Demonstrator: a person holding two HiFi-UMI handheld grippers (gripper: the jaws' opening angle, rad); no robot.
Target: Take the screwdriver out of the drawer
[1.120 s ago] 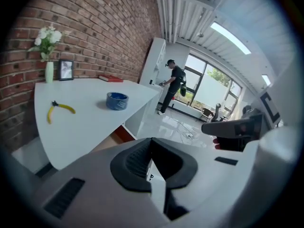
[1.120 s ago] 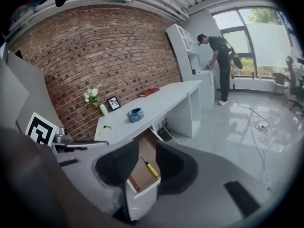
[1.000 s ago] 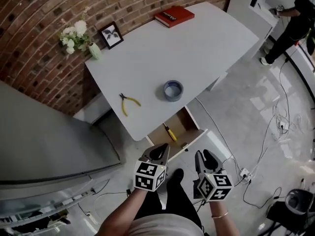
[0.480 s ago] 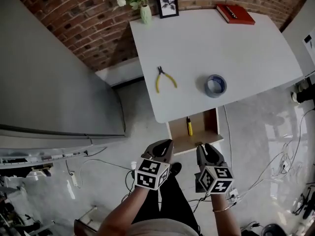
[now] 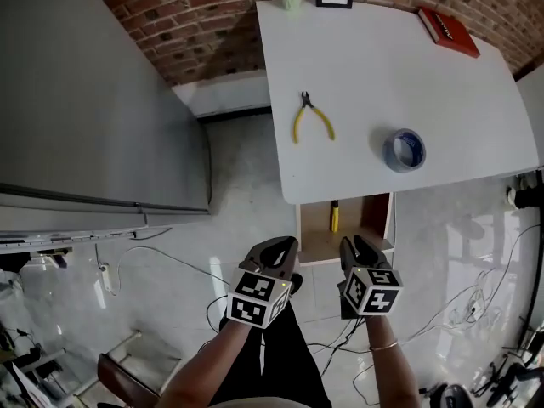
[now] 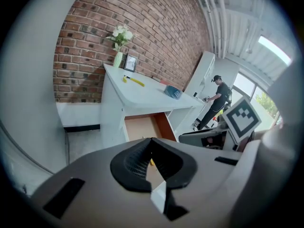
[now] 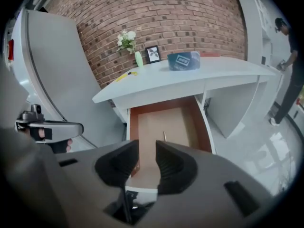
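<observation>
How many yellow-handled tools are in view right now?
2. The pliers lie on the white desk, left of the tape roll; the screwdriver lies in the open drawer below. The desk edge hides the drawer's back, so more could be there.

I could read no words or numbers anywhere; the print on the red book (image 5: 448,31) and the tape roll (image 7: 183,61) was too blurred.
</observation>
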